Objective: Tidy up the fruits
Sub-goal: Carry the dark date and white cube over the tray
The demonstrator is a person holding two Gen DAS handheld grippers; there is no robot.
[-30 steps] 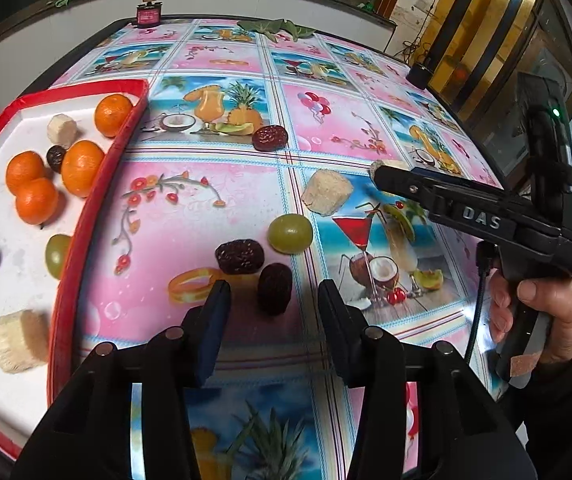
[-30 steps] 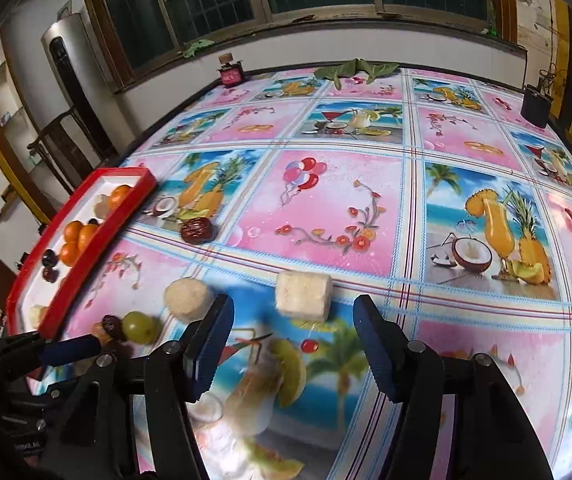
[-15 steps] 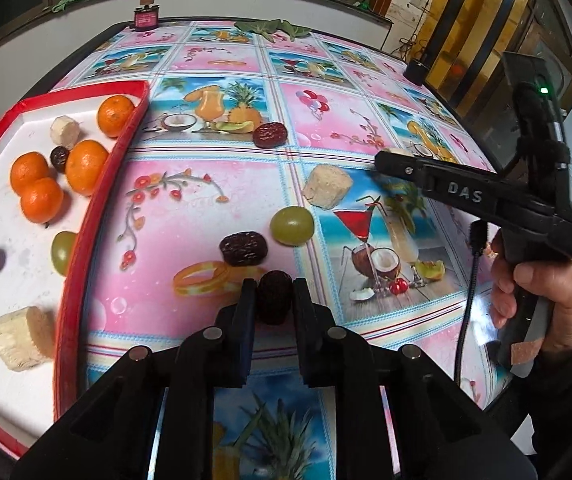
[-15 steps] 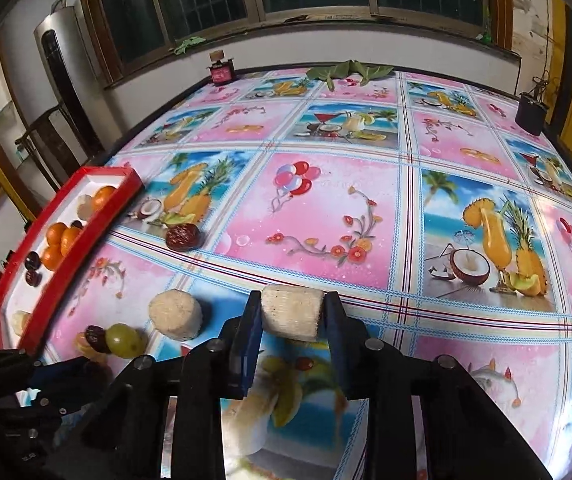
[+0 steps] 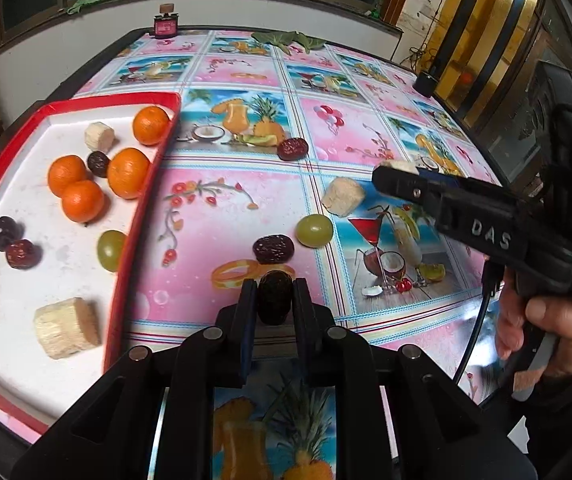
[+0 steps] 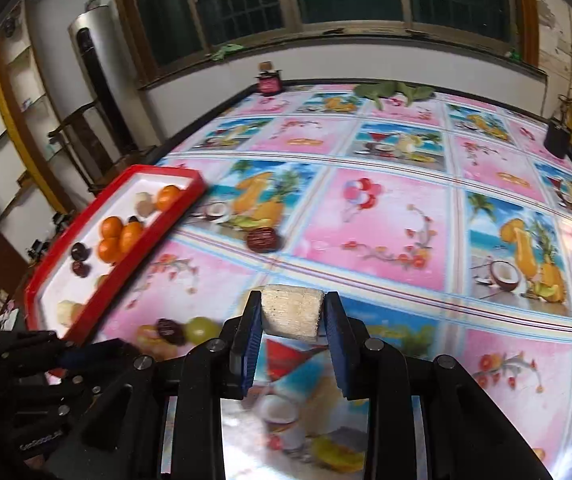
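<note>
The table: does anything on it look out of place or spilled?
Nothing is spilled or damaged. Four fruits lie loose on the cloth outside the red tray: two dates, a grape and a pale chunk.

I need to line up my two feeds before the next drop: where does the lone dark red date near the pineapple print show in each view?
Left wrist view: the dark red date lies upper centre, right of the red tray, beside the pineapple print.
Right wrist view: the same date lies left of centre, right of the tray.
Shared landmark: the pink jar at the table's far edge.
</note>
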